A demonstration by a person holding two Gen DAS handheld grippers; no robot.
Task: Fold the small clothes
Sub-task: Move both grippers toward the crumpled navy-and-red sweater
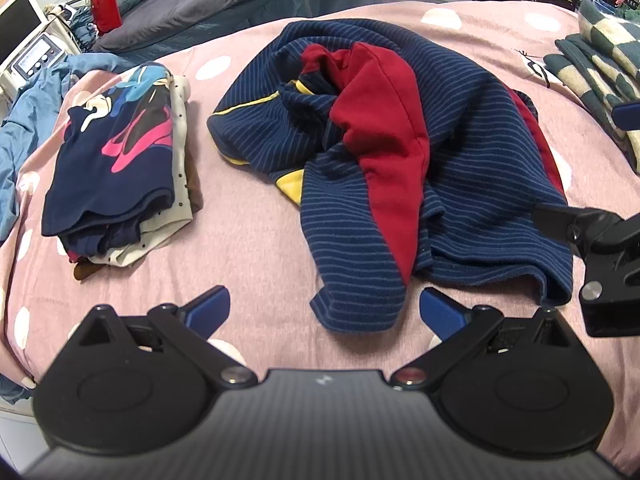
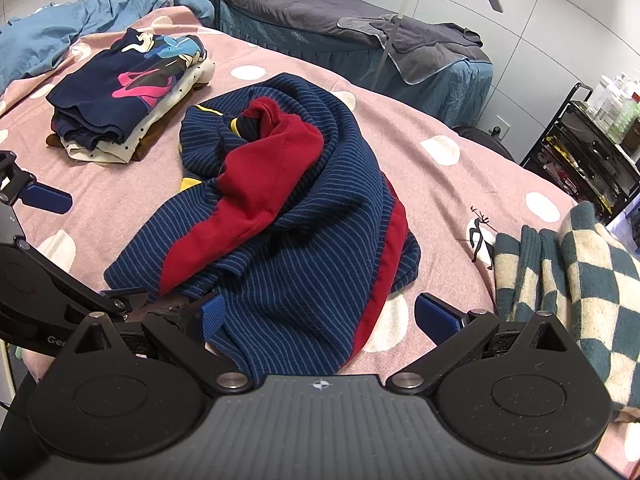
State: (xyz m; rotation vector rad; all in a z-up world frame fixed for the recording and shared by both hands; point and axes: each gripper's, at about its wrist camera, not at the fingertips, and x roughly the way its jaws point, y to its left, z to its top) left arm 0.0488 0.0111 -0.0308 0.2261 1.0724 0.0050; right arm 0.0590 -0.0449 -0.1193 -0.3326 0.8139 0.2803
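Nearest: left gripper [image 1: 325, 312] spread wide, grasping nothing, poised over near hem of striped garment [image 1: 400, 152]. Right gripper [image 2: 314, 314] likewise released, straddling same hem, ready to pinch. Garment crumpled mid-bed on pink sheet [image 2: 460, 184]; sleeves possibly buried in folds. Far left: folded stack [image 1: 116, 160], parked clear. Checked blanket [image 2: 580, 288] cut off right.

One crumpled navy striped garment with red panels and yellow trim [image 1: 460, 168] lies on the pink polka-dot bed cover [image 1: 256, 232]. One stack of folded small clothes [image 1: 120, 160] sits there, and one green-and-cream checked blanket [image 2: 580, 300]. Two black tools with blue fingers: left tool [image 1: 324, 312], right tool [image 2: 316, 316].
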